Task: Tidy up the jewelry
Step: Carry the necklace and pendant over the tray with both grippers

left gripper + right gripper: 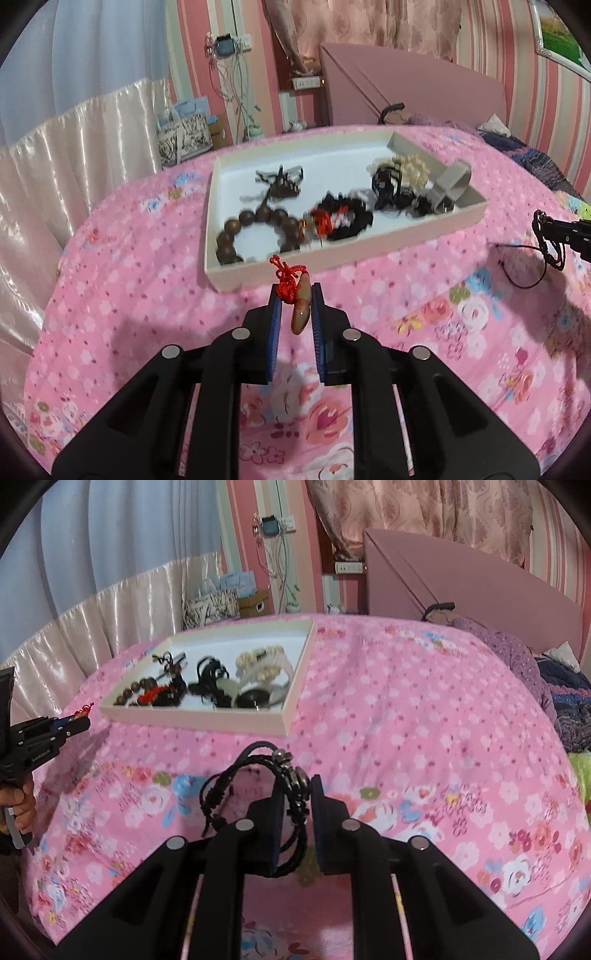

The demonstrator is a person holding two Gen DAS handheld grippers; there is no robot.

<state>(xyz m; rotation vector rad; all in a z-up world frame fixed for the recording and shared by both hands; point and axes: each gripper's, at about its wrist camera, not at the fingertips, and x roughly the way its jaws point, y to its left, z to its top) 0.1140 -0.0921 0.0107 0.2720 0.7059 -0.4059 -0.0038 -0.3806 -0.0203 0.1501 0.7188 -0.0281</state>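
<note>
My left gripper [295, 295] is shut on an amber stone pendant [300, 308] with a red knotted cord [286, 278], held above the bedspread just short of the tray's near edge. A shallow white tray [236, 278] holds a brown wooden bead bracelet [258, 229], a black and red piece [341, 218], black cords [386, 184] and a cream bead bracelet [410, 166]. My right gripper [297, 790] is shut on a black braided cord bracelet [258, 779] with metal charms, to the right of the tray [207, 718]. It also shows in the left wrist view [554, 240].
The pink floral bedspread [406, 738] covers the bed. A pink headboard [461, 579] and a bundle of dark clothes [565, 701] lie at the right. Satin curtains [74, 155] hang at the left. A bag and boxes [221, 602] stand beyond the bed.
</note>
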